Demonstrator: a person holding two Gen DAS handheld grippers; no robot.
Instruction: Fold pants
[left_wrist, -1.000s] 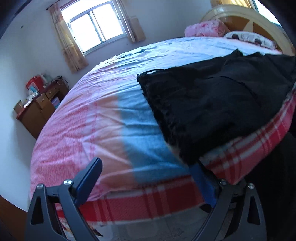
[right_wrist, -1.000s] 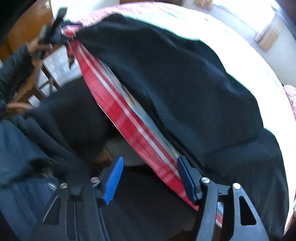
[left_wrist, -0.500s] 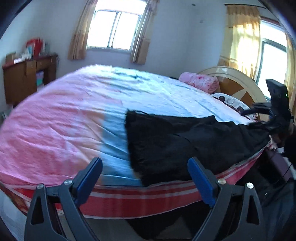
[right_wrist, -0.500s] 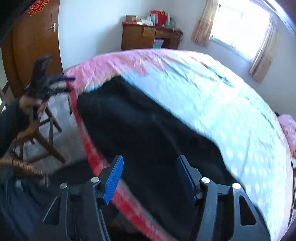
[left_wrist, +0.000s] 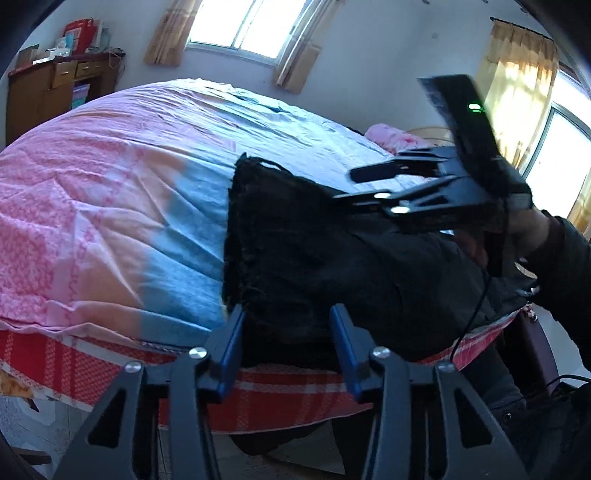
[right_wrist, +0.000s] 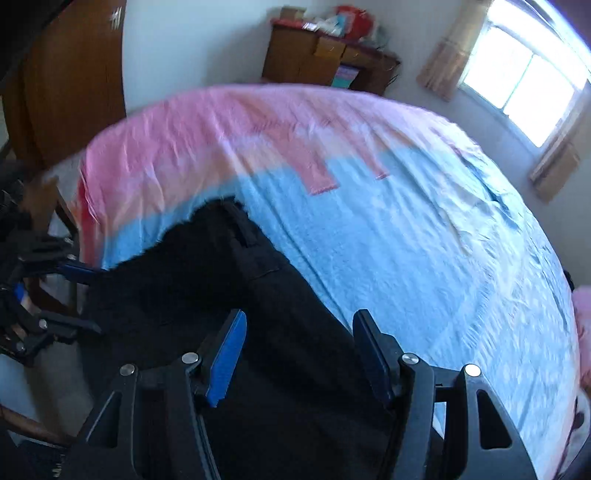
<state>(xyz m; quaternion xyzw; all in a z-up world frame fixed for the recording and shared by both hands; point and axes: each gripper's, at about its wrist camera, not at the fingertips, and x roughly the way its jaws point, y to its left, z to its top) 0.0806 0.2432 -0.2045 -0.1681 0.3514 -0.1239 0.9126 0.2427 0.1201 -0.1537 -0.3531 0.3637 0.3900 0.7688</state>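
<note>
Pants, black and kind of fuzzy-looking fabric (left_wrist: 332, 266), are lying along the near edge of the bed with the pink and blue sheet (left_wrist: 110, 206), one end bunched toward the middle and the rest running off toward the headboard side.

Left tool (left_wrist: 286, 343) is closing right now, blue pads on either side of the near hem at the bed edge, but I can't see them actually pinching cloth yet, so I'd call it not gripped. Right tool (right_wrist: 297, 350) is closing too, about half-wide, hovering over the dark fabric with nothing clamped between the pads as far as I can tell. The right-wrist view is pretty blurred.

What could go wrong, my guess: the left tool grabs the red checked bed skirt (left_wrist: 110, 369) along with the hem, since they sit right together, and drags bedding up. Or it catches only the top layer, so the fold comes out lopsided. The black cable (left_wrist: 476, 306) dangling from the right tool could snag the fabric as well.
</note>
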